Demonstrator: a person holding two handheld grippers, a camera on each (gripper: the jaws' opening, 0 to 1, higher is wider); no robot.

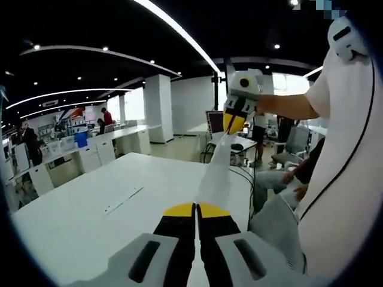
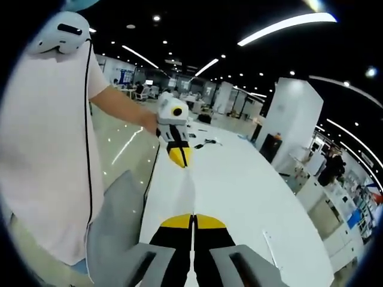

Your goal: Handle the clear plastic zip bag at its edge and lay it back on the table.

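the clear plastic zip bag (image 1: 216, 170) hangs in the air above the white table (image 1: 90, 221), pulled out long between the two tools. in the left gripper view the left gripper (image 1: 195, 209) has its yellow-tipped jaws pressed together on the near edge of the bag, and the film runs away from them as a pale, narrow strip up to the right gripper (image 1: 234, 124), whose yellow tips pinch the far end. that far end sits higher than the table's back edge, in front of a dark monitor.

in the right gripper view it reads the same from the other side: the right gripper (image 2: 192, 222) is closed tight on the bag (image 2: 187, 190), and the left gripper (image 2: 179, 156) grips the opposite end just above the table (image 2: 251, 179). the bag is hard to make out here, only a faint sheen against the tabletop.

the person (image 1: 341, 179) stands at the table's edge in a light shirt with a thin dark line down it, a bare forearm reaching out over the table. a grey chair back (image 2: 116, 233) stands just beside the table by the person's body. a thin flat strip (image 1: 122, 201) lies on the tabletop well apart from the bag. beyond the table there are more white desks, a white pillar and a few people.
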